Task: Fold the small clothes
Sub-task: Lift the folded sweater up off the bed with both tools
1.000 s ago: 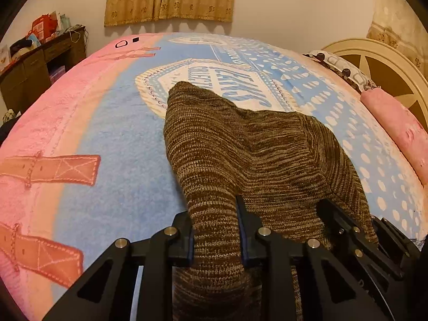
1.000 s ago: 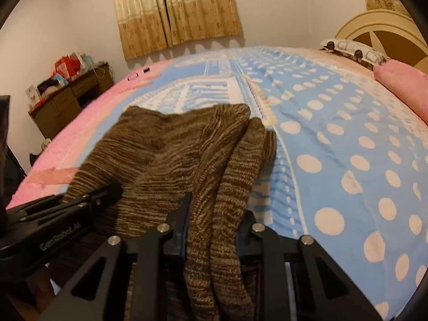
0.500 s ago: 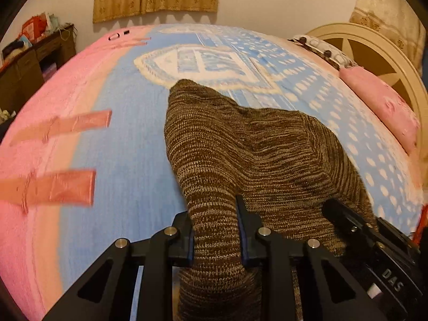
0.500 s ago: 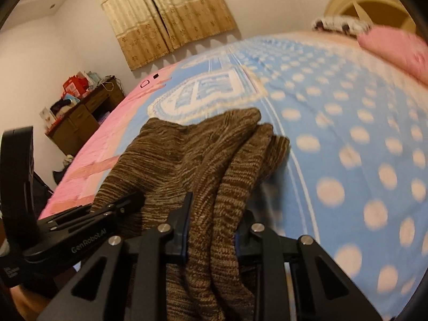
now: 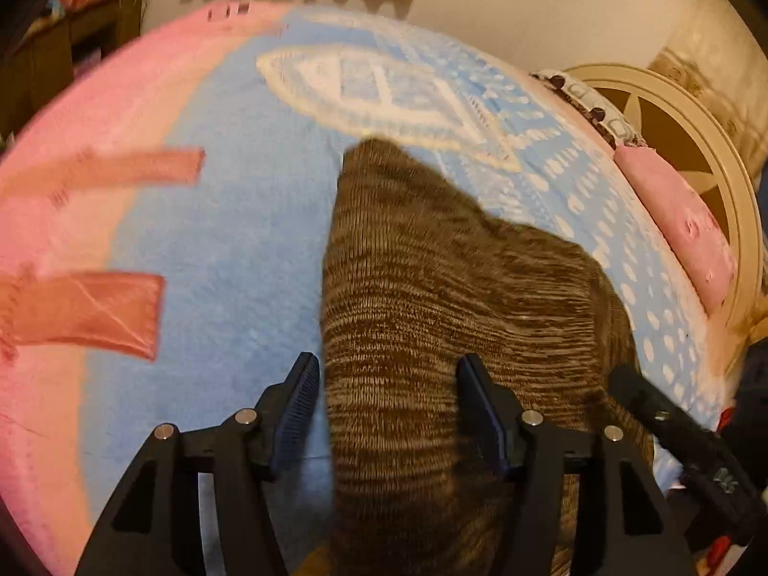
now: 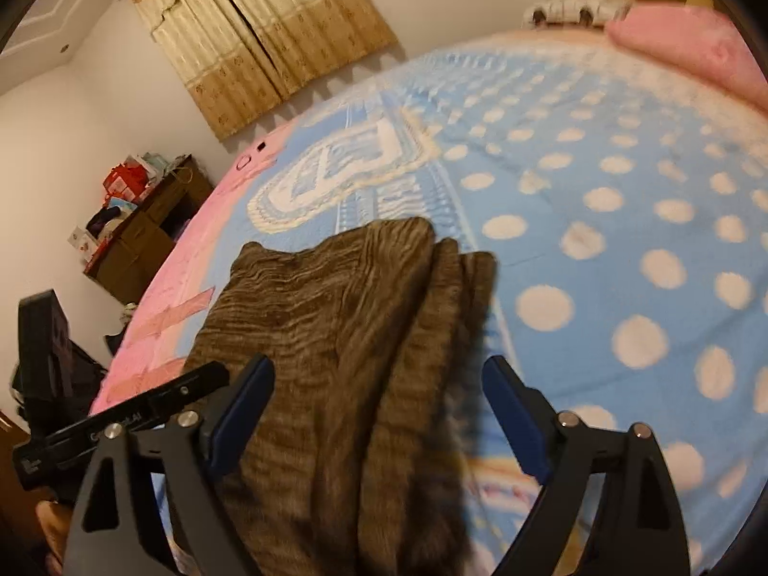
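Note:
A brown knitted garment (image 5: 432, 297) lies folded on the blue and pink blanket (image 5: 230, 249). In the left wrist view my left gripper (image 5: 388, 393) is open, its fingers apart on either side of the garment's near edge. In the right wrist view the garment (image 6: 336, 317) lies with a folded ridge on its right side. My right gripper (image 6: 379, 403) is open too, its fingers wide apart around the near edge. The other gripper shows at the side of each view.
The bed's round cream headboard (image 5: 681, 144) and a pink pillow (image 5: 677, 221) are to the right. A wooden desk with clutter (image 6: 139, 221) stands by the left wall. Curtains (image 6: 259, 29) hang on the far wall. The polka-dot part of the blanket (image 6: 624, 221) spreads to the right.
Both grippers were shut on the garment's near edge and have opened, letting it go. The garment now rests on the blanket. Both cameras have shifted slightly.

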The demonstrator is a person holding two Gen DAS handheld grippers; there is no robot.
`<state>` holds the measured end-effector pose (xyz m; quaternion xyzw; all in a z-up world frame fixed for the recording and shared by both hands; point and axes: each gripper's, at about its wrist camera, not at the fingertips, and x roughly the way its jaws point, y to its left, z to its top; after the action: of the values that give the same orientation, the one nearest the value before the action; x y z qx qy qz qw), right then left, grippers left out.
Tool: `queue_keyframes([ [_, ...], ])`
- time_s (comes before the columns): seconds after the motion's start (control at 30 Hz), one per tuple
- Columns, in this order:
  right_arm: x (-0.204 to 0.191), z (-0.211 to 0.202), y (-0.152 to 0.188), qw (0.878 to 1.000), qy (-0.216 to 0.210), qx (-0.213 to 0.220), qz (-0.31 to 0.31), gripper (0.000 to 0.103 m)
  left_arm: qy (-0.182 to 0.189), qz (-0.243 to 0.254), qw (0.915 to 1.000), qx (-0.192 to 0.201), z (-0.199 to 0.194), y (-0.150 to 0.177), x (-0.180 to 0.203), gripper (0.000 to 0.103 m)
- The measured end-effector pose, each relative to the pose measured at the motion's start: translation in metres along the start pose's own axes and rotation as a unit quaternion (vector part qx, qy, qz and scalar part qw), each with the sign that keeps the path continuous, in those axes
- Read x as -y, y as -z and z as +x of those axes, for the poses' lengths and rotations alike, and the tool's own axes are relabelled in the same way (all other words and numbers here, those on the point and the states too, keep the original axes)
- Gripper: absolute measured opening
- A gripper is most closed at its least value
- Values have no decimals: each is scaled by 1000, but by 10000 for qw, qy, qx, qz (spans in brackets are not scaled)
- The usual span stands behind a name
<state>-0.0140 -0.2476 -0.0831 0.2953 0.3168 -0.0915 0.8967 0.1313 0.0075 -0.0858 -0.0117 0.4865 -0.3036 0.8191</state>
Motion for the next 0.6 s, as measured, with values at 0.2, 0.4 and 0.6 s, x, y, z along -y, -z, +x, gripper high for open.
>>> queue_keyframes([
  [0.2, -9, 24, 8, 9991, 312, -149, -227, 56, 85, 168, 9991, 388, 0, 15, 8, 42],
  [0.4, -37, 16, 21, 9941, 572, 67, -915, 29, -184, 632, 9950, 750, -21, 22, 26, 25],
  [0.6, -65, -4, 32, 9865, 810, 410, -1367, 27, -582, 1047, 9872, 1050, -49, 31, 34, 25],
])
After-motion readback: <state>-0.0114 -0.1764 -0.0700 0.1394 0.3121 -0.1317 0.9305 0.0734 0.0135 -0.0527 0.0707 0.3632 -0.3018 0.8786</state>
